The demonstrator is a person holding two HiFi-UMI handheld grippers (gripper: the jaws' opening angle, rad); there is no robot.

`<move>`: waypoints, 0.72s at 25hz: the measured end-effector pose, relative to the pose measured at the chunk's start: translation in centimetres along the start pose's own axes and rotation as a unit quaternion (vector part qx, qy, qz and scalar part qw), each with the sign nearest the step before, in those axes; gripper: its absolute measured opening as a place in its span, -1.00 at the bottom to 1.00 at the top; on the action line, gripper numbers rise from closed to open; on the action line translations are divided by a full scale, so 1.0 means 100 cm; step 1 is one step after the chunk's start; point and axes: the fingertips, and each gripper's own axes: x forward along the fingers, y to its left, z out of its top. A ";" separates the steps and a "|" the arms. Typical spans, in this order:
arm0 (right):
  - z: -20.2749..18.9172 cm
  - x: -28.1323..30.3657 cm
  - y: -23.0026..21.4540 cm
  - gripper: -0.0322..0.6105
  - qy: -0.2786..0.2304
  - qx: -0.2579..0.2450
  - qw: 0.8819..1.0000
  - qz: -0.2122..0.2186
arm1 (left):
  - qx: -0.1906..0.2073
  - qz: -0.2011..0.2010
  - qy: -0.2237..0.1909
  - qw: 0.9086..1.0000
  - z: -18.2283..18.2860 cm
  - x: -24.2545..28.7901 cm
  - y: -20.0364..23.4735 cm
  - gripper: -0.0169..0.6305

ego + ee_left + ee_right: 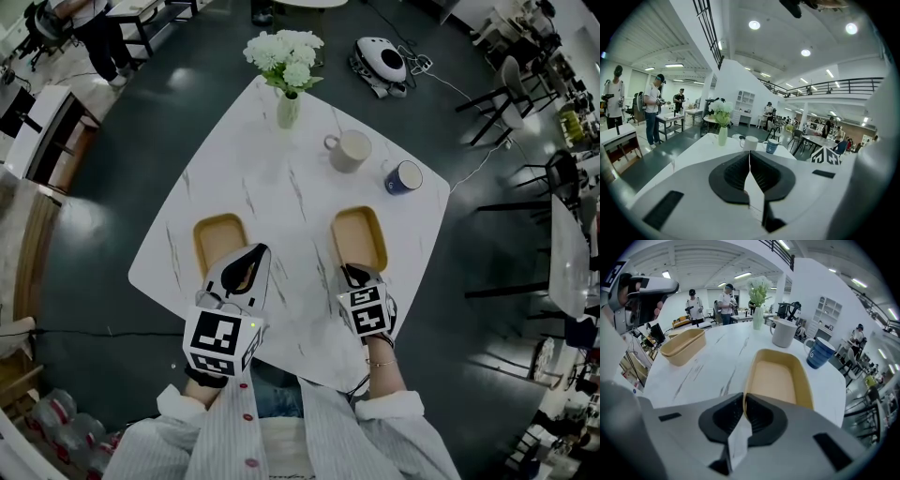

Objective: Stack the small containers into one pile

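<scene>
A vase [288,109] of white flowers stands at the far end of the white marble table [281,202], and everything else sits on the person's side of it. Nearer than the vase and off to its left lies the left container [218,241], a shallow tan tub. Its twin, the right container [360,236], lies nearer than the vase and to its right. The two are well apart, each flat on the table with nothing stacked. A white mug [350,150] stands just to the vase's near right, and a blue mug [404,176] stands beyond that mug, farther from the vase. The left gripper [261,250] points toward the vase with its tip just beside the left container's right rim. Its jaws are pressed together with nothing between them. The right gripper [351,272] also points toward the vase. Its jaws are closed at the near end of the right container and appear to pinch that rim, though the seam hides the actual contact.
</scene>
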 end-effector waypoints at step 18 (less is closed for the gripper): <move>0.041 -0.021 0.019 -0.82 -0.027 0.050 0.997 -0.045 | 0.021 -0.027 -0.006 0.999 0.024 -0.015 0.042 -0.89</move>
